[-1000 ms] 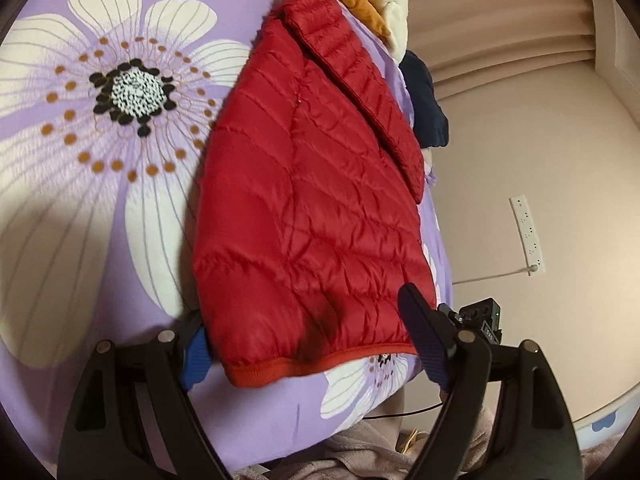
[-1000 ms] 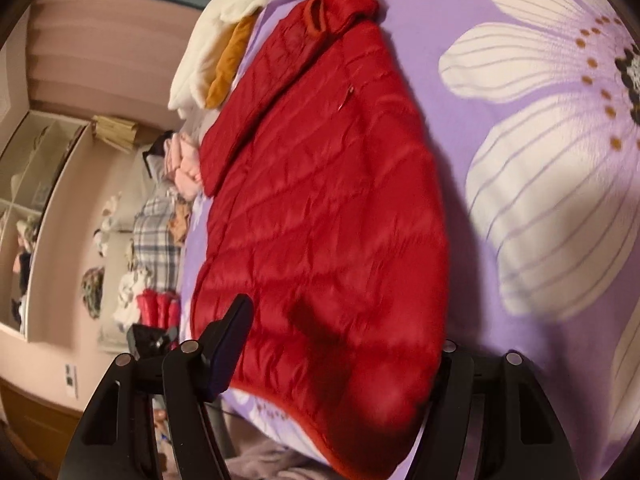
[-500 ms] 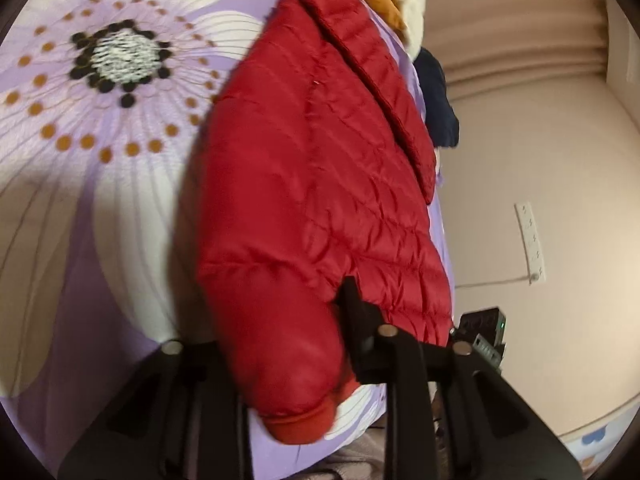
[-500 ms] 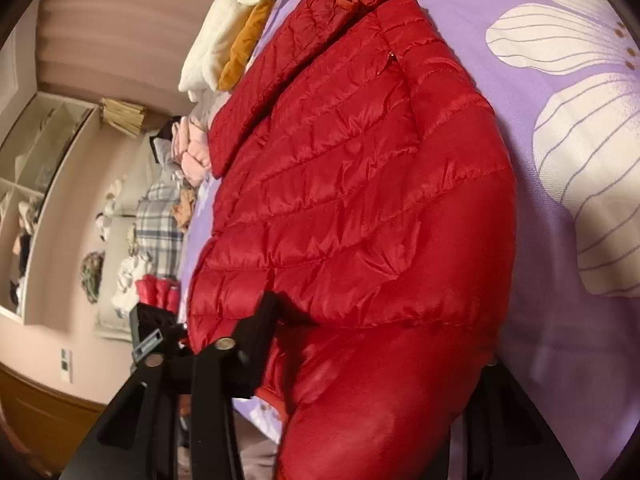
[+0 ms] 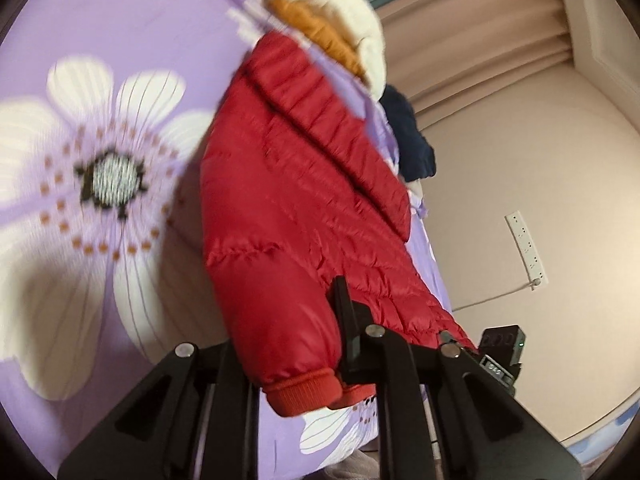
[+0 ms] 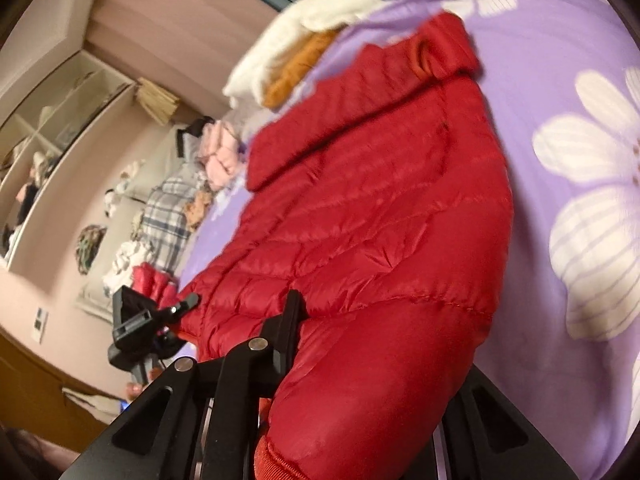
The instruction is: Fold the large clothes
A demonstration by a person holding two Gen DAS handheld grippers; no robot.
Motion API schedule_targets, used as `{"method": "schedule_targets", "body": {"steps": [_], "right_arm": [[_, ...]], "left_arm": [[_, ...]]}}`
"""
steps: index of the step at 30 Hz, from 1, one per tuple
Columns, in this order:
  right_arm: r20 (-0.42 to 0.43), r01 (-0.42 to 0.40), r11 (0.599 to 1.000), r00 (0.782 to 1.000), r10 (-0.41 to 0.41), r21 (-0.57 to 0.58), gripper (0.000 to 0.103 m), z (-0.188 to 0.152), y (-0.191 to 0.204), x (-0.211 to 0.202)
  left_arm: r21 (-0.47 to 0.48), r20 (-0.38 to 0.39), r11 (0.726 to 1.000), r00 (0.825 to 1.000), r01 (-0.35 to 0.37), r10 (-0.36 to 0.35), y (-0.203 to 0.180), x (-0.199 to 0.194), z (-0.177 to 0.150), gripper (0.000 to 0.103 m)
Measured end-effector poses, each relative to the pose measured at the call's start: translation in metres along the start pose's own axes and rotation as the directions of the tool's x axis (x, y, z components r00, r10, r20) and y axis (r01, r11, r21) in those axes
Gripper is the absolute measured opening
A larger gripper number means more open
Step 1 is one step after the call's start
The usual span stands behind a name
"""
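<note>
Left wrist view: the left gripper [image 5: 296, 344] clamps the ribbed hem corner of a red puffer jacket [image 5: 304, 200], its fingers [image 5: 344, 320] closed on the padded cloth at 6 o'clock. The jacket stretches from there toward 12 o'clock across a purple bedspread [image 5: 168, 32] printed with large white flowers. A cream and mustard garment [image 5: 344, 28] lies beyond the collar at 1 o'clock, and a power strip [image 5: 526, 248] hangs on the wall at 3 o'clock.

Right wrist view: the right gripper [image 6: 360, 364] grips the jacket's [image 6: 380, 208] other hem corner at 6 o'clock; one finger [image 6: 290, 332] presses the fabric, the other apparently buried under it. The collar [image 6: 440, 52] points to 1 o'clock. Piled clothes [image 6: 168, 216] sit at 9 o'clock beside the bedspread [image 6: 560, 40].
</note>
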State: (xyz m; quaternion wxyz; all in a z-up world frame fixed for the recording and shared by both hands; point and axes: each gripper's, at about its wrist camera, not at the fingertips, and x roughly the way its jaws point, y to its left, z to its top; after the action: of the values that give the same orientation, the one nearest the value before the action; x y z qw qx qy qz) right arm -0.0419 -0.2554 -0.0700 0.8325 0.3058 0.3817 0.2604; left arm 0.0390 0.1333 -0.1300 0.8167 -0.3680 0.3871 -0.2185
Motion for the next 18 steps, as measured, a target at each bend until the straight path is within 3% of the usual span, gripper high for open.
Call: {"method": "schedule_targets", "body": {"steps": [10,18], "right_arm": [[0.091,-0.084,0.983,0.991,0.099,-0.164,0.019,0.015,0.043,-0.037],[0.122,-0.115,0.914,0.977,0.175,-0.389,0.019,0.014,0.096,-0.08]], "left_arm": [[0.19,0.117,0.982,0.993,-0.013,-0.009,-0.056,-0.04,0.009,0.014],[0.353,0.182,0.935,0.981,0.003,-0.072,-0.101,-0.098,-0.002,0.014]]}}
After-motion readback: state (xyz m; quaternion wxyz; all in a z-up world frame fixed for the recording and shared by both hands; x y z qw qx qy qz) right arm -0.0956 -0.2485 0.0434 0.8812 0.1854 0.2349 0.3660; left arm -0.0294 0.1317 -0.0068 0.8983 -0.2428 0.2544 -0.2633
